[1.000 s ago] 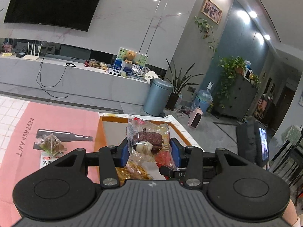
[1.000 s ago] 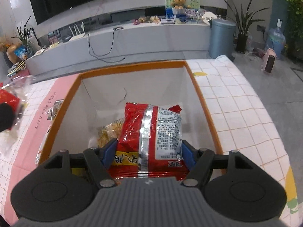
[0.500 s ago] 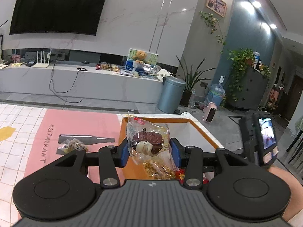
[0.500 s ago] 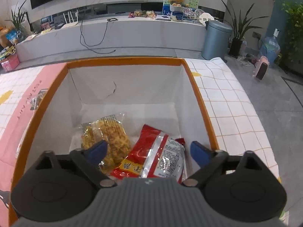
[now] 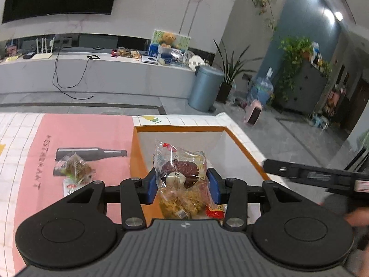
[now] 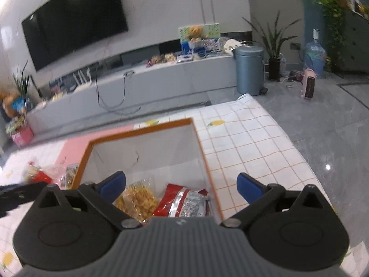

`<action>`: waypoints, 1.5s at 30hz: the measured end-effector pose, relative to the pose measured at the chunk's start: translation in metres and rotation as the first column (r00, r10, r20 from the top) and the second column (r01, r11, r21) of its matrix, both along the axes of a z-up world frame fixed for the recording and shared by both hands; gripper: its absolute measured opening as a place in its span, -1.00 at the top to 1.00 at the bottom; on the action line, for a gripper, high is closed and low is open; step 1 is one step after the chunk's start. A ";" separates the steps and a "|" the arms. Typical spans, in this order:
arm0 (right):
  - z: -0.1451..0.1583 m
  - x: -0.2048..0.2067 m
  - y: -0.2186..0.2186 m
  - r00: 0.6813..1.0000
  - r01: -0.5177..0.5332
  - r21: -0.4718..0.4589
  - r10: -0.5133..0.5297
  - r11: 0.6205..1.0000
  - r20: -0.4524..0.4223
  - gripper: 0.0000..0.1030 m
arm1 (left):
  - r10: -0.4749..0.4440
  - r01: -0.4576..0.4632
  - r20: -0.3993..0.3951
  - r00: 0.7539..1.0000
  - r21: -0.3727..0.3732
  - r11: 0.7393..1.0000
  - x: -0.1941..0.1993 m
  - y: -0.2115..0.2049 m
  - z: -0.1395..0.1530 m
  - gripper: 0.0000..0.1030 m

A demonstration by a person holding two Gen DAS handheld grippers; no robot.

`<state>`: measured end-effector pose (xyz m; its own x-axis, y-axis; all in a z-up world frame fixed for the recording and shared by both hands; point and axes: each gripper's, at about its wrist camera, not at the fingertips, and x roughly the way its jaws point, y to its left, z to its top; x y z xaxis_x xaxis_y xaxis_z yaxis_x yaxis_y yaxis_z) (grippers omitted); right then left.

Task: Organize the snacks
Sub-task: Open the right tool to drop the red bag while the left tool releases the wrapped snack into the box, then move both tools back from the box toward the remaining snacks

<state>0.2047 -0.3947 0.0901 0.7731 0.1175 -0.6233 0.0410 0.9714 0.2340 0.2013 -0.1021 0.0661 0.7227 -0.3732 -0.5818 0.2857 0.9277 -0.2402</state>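
Note:
My left gripper (image 5: 182, 183) is shut on a clear packet with a brown cake (image 5: 181, 169) and holds it over the orange-rimmed white box (image 5: 177, 128). In the box lie a yellow snack bag (image 5: 178, 204) and a red snack bag (image 5: 214, 210). In the right wrist view my right gripper (image 6: 181, 184) is open and empty above the same box (image 6: 140, 132), with the yellow bag (image 6: 138, 199) and the red bag (image 6: 184, 204) below it. The left gripper with its packet (image 6: 37, 175) shows blurred at the left.
A small clear snack packet (image 5: 73, 168) lies on the pink mat (image 5: 76, 133) left of the box. The checked tablecloth (image 6: 251, 143) runs right to the table edge. My right gripper's body (image 5: 322, 175) reaches in from the right in the left wrist view.
My right gripper let go of the red bag into the box, opened and pulled back and up. My left gripper carried the cake packet to a spot over the box.

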 end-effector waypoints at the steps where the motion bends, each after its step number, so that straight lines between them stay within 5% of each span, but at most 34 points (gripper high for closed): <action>1: -0.001 -0.002 -0.005 1.000 0.022 0.029 -0.022 0.999 -0.002 -0.94 | 0.001 -0.001 -0.009 1.000 0.022 1.000 0.007 -0.006 -0.002 0.03; 9: -0.007 0.000 -0.013 0.999 0.034 0.105 -0.031 0.994 -0.035 -0.94 | 0.081 -0.051 -0.173 0.982 0.171 0.984 0.071 -0.056 -0.030 0.03; 18: -0.015 0.004 -0.027 0.994 0.086 0.164 -0.074 0.983 -0.078 -0.94 | 0.182 -0.118 -0.246 0.952 0.254 0.960 0.102 -0.074 -0.055 0.03; 23: -0.016 0.004 -0.029 0.991 0.112 0.153 -0.099 0.982 -0.087 -0.94 | 0.154 -0.097 -0.198 0.968 0.271 0.958 0.095 -0.077 -0.052 -0.58; 27: -0.016 0.004 -0.028 0.992 0.103 0.154 -0.091 0.983 -0.088 -0.94 | 0.156 -0.092 -0.191 0.969 0.310 0.946 0.086 -0.083 -0.048 -0.71; 45: -0.019 0.005 -0.007 0.990 0.045 0.038 -0.040 0.998 -0.137 -0.94 | 0.098 -0.043 -0.271 0.958 0.202 0.978 0.044 -0.055 -0.010 -0.73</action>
